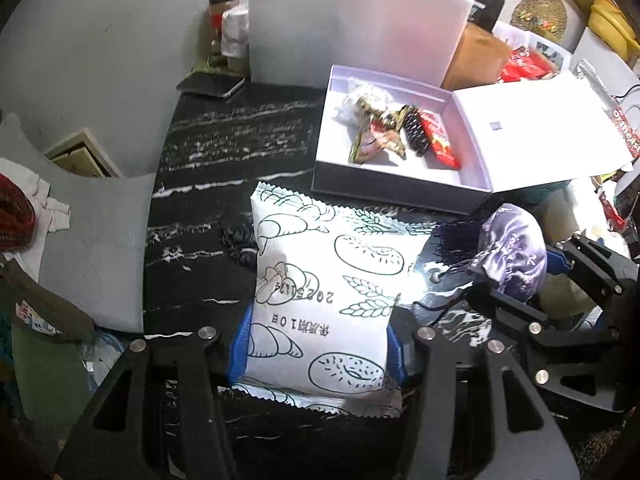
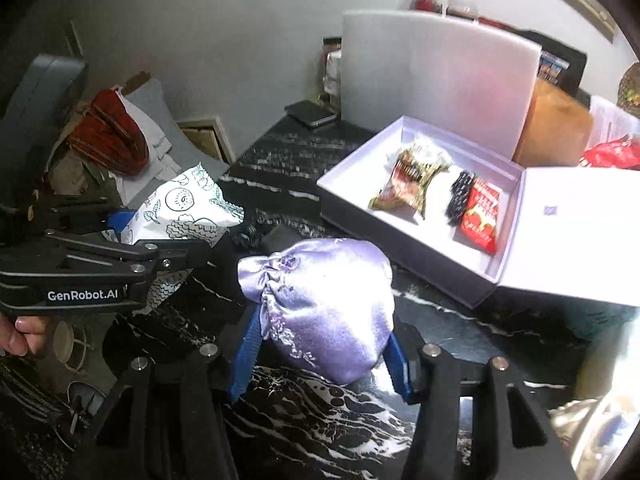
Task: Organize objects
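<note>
A white snack packet (image 1: 324,280) printed with bread drawings hangs above the black marble table (image 1: 208,152), and my left gripper (image 1: 316,356) is shut on its lower half with both blue pads. To its right, my right gripper (image 1: 524,276) holds a lilac satin drawstring pouch (image 1: 516,252). In the right wrist view the pouch (image 2: 328,304) is pinched between the blue pads of my right gripper (image 2: 322,356), while my left gripper (image 2: 156,236) carries the packet (image 2: 184,208) at the left. Beyond both stands an open white box (image 1: 400,192) (image 2: 400,240) holding several wrapped snacks (image 1: 400,132) (image 2: 440,196).
The box lid (image 1: 540,136) lies open to the right. A white foam board (image 1: 352,24), a phone (image 1: 212,86) and bottles (image 1: 228,28) stand along the wall. A brown bag (image 1: 476,56) and red packets (image 1: 524,64) sit at the back right. A grey chair with clothes (image 2: 116,140) is on the left.
</note>
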